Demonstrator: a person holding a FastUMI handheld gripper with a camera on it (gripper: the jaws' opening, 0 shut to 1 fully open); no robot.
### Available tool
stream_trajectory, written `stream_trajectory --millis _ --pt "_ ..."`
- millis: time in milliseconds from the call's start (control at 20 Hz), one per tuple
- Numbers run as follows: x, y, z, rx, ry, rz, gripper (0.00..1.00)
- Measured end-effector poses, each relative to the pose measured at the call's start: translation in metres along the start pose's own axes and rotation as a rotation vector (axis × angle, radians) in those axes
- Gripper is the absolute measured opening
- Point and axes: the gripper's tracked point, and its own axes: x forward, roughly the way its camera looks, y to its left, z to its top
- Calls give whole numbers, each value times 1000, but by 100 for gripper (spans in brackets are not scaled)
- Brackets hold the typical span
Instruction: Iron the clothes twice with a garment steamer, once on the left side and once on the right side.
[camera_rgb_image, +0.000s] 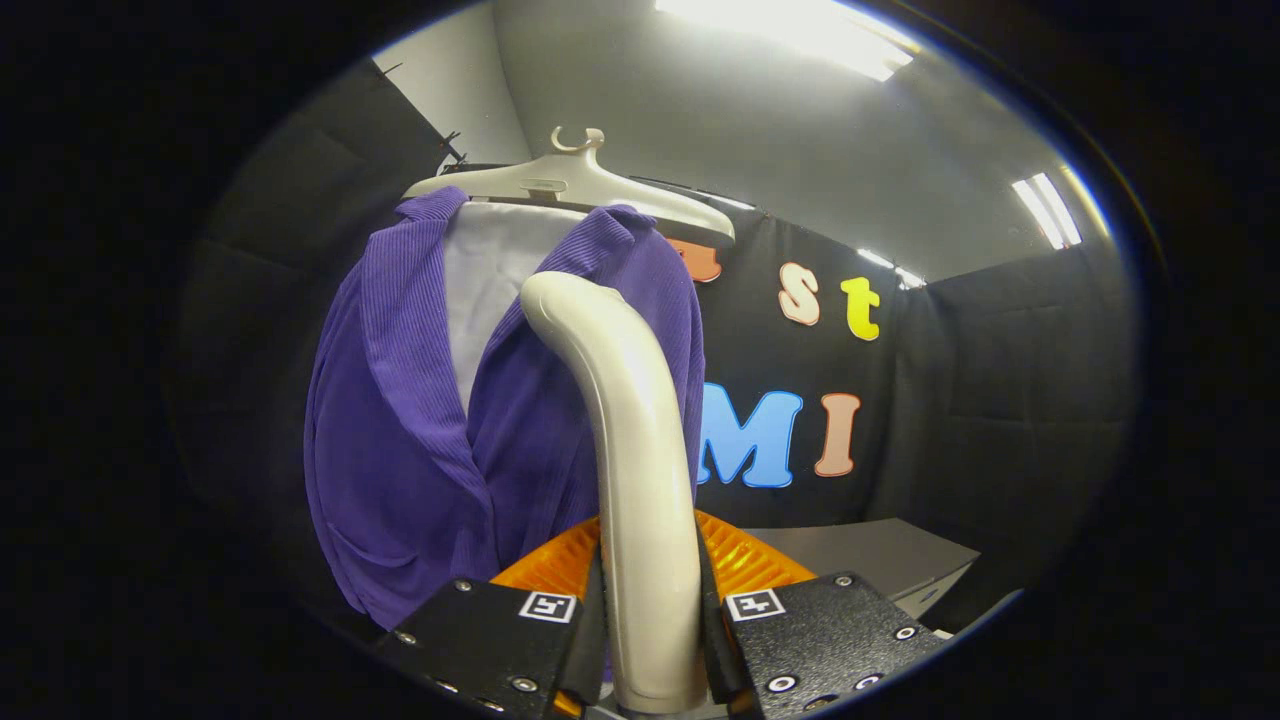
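Observation:
A purple ribbed garment (420, 420) hangs on a pale plastic hanger (580, 185), with a white lining (490, 280) showing at its open collar. The cream handle of the garment steamer (640, 470) rises between my fingers and curves toward the garment's right front panel near the collar. My gripper (652, 620) is shut on this handle, both fingers pressing its sides. The steamer's head is hidden behind the curved top of the handle, so I cannot tell whether it touches the cloth.
A grey table top (880, 555) lies low to the right, beyond the fingers. Black cloth walls (1000, 400) close the booth behind and to both sides. Ceiling lights (800, 30) shine overhead.

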Motion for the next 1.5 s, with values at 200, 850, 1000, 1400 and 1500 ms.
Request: stream_trajectory --millis 200,850,1000,1400,1500 --pt "1 4 -13 -23 8 -3 40" --pt "-25 20 -85 -102 119 72 40" --pt "-29 23 -105 -119 144 84 40" --pt "-44 31 -157 -161 218 132 40" --pt "-48 33 -173 -169 243 144 40"
